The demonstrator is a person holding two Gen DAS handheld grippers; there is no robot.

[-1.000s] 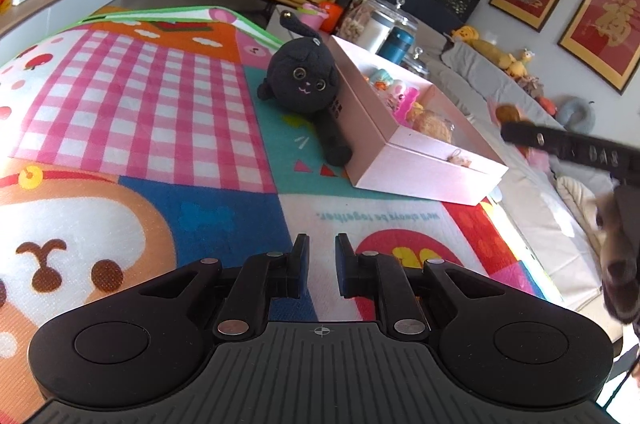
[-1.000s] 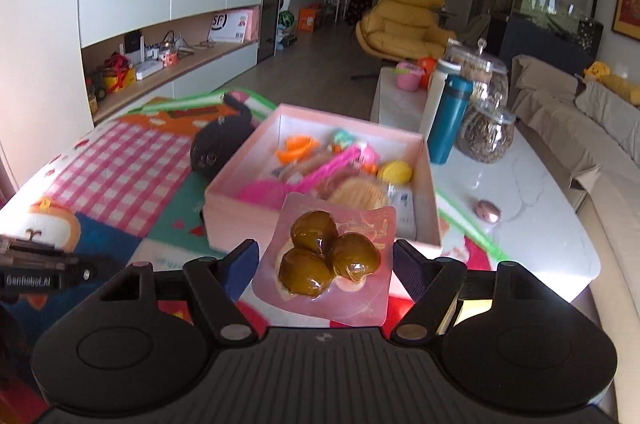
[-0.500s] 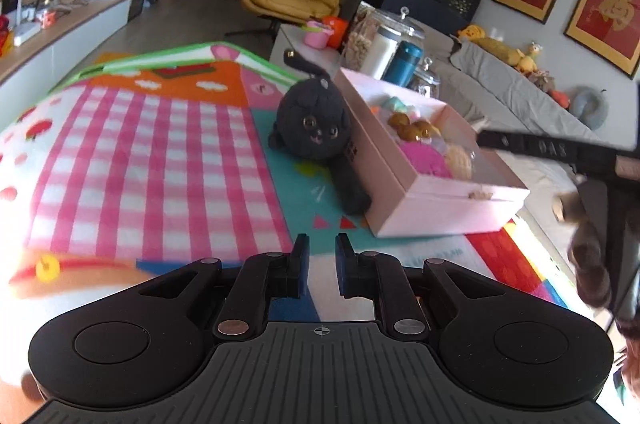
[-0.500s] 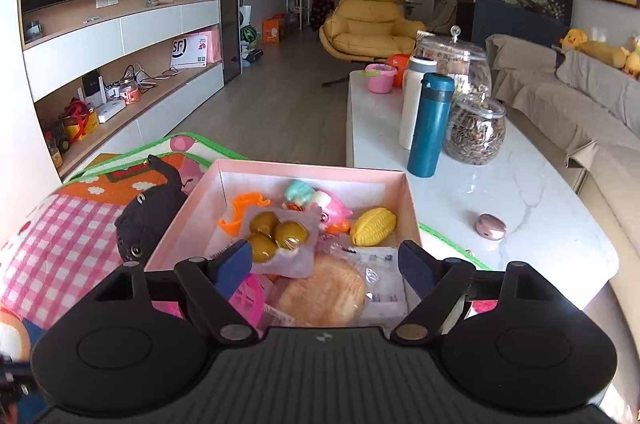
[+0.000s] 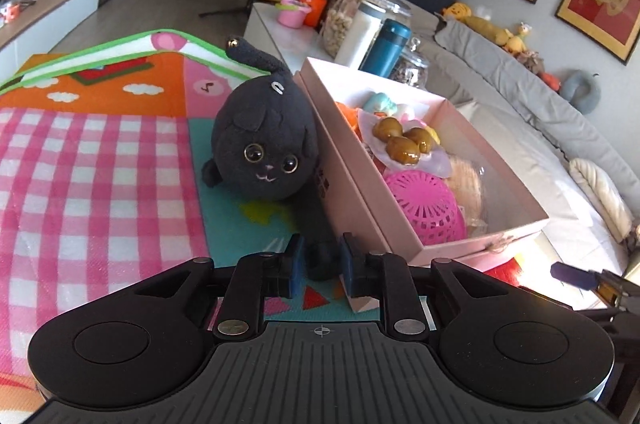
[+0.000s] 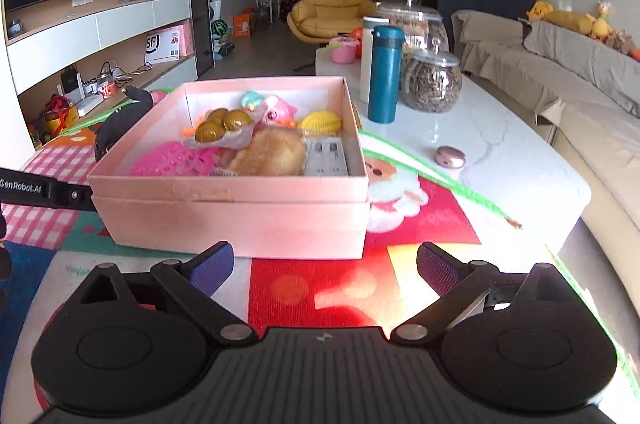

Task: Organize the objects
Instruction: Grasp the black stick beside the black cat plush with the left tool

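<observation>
A black plush cat (image 5: 264,139) lies on the colourful play mat against the left wall of the pink box (image 5: 352,183). My left gripper (image 5: 320,264) has its fingers either side of the cat's dark leg, which fills the narrow gap; the jaws look closed on it. The pink box (image 6: 232,207) holds several toys, with the packet of brown chestnuts (image 6: 220,127) lying on top; it also shows in the left wrist view (image 5: 404,143). My right gripper (image 6: 324,264) is open and empty, just in front of the box.
The play mat (image 5: 92,163) covers a white marble table (image 6: 492,143). Behind the box stand a teal flask (image 6: 384,75), a white bottle and glass jars (image 6: 430,81). A small pink case (image 6: 450,156) lies on the marble. A grey sofa runs along the right.
The right gripper let the chestnut packet go into the box and drew back, open. The left gripper moved forward to the plush cat and now has its leg between the fingers.
</observation>
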